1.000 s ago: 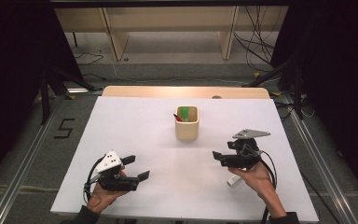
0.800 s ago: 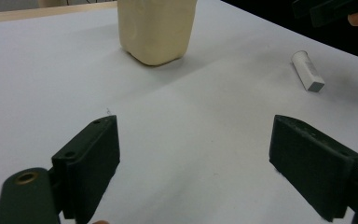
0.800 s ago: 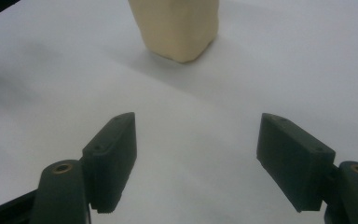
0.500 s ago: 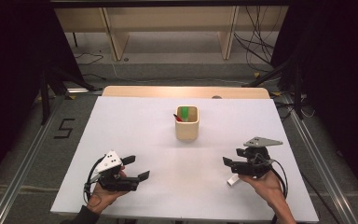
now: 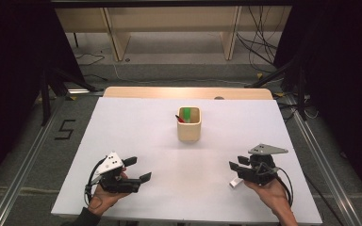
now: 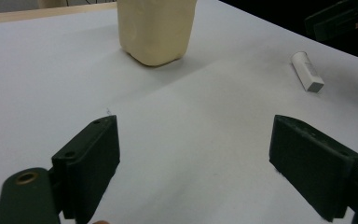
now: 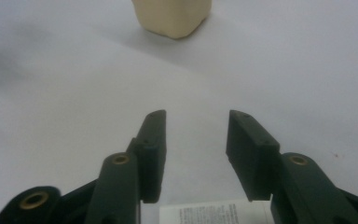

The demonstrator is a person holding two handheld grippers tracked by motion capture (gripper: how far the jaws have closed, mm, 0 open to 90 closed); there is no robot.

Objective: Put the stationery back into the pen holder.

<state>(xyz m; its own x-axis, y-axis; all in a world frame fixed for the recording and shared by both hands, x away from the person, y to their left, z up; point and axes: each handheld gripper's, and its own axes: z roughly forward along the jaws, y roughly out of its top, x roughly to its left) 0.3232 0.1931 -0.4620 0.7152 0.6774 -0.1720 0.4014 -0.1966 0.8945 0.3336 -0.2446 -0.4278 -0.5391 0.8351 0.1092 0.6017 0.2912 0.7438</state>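
Note:
A cream cup (image 5: 189,125) stands in the middle of the white table (image 5: 136,127), holding a green thing (image 5: 187,114) and a red thing (image 5: 180,118). A small white tube (image 5: 235,182) with a printed label lies flat near the front right. My right gripper (image 5: 234,169) hovers just over it. Its jaws have just been closing and stand half apart, with the tube (image 7: 214,212) low behind the tips and no pad pressing on it. My left gripper (image 5: 139,170) rests at the front left, jaws wide and bare. From there the cup (image 6: 156,28) and the tube (image 6: 307,71) lie ahead.
A wooden board (image 5: 188,92) runs along the table's far edge. Beyond it are shelf legs and cables on the floor. Metal rails (image 5: 23,165) flank the table. The right gripper (image 6: 340,18) shows at the top right of the left gripper view.
The right gripper has shifted right and toward the front edge, settling over the white tube, and its jaws have narrowed. The left gripper and the cup kept still.

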